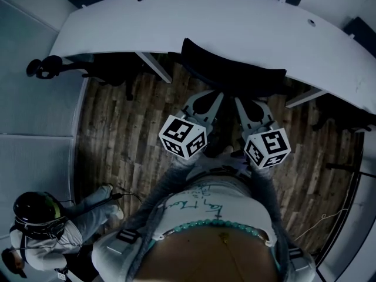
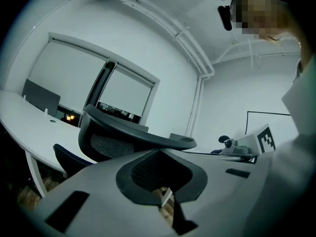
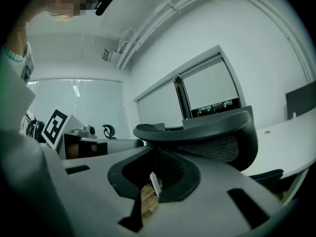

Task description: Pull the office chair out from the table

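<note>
Up at the top of the head view, a big white curved table [image 1: 235,22] is seen. Brown wooden floor [image 1: 117,128] is spread out below it. The black office chair [image 1: 229,69] is tucked in at the middle of the table. Its seat is hidden under the table top, and its curved back is turned toward the person. Another dark chair [image 1: 44,68] is parked at the table's left end. A second person [image 1: 41,222] in a dark helmet is seen low at the left.

Both grippers are held out side by side toward the chair's back. The left gripper [image 1: 217,94] is pressed together, and nothing is pinched by it. In the left gripper view, the chair's top rim [image 2: 148,138] is seen right past the closed jaws. The right gripper [image 1: 239,98] is pressed together too, with nothing pinched, and it is placed just as near the rim. Whether the rim is touched by either one cannot be told. The left cube [image 1: 183,136] and the right cube [image 1: 267,147], marked with black and white squares, are carried at the back of the grippers.
</note>
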Tool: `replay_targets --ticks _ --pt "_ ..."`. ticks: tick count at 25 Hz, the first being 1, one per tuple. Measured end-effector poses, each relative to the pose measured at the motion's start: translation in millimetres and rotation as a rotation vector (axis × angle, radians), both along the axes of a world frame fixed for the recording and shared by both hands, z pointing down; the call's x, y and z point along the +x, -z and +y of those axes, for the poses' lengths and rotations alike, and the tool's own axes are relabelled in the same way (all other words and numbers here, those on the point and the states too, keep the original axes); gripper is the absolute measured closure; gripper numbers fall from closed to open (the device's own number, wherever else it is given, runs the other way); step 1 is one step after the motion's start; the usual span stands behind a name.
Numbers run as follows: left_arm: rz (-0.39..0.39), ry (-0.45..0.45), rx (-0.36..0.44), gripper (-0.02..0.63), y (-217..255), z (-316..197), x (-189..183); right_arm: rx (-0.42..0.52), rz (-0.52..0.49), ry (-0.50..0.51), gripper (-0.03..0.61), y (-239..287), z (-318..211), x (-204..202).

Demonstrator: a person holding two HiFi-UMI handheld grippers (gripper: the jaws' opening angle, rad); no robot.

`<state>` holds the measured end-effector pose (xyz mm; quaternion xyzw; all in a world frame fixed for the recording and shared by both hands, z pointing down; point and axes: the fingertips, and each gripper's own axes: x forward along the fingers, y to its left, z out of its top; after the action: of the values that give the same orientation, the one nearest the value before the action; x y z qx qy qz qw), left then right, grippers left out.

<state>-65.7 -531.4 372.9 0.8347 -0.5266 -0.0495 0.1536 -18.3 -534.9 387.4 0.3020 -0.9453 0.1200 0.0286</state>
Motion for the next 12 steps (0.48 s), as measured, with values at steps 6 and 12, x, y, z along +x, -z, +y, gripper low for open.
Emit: replay_targets --ticks 6,12 --pt "-0.022 -0.120 -0.018 0.601 -3.9 -2.6 -1.5 -0.016 -0.015 -0.128 0.555 -3.5 -6.5 -1.0" --pt "-0.039 -0.249 -0.013 0.601 -2.7 -5.0 -5.4 -0.025 -0.029 -0.264 0.555 -1.5 -8.5 -0.3"
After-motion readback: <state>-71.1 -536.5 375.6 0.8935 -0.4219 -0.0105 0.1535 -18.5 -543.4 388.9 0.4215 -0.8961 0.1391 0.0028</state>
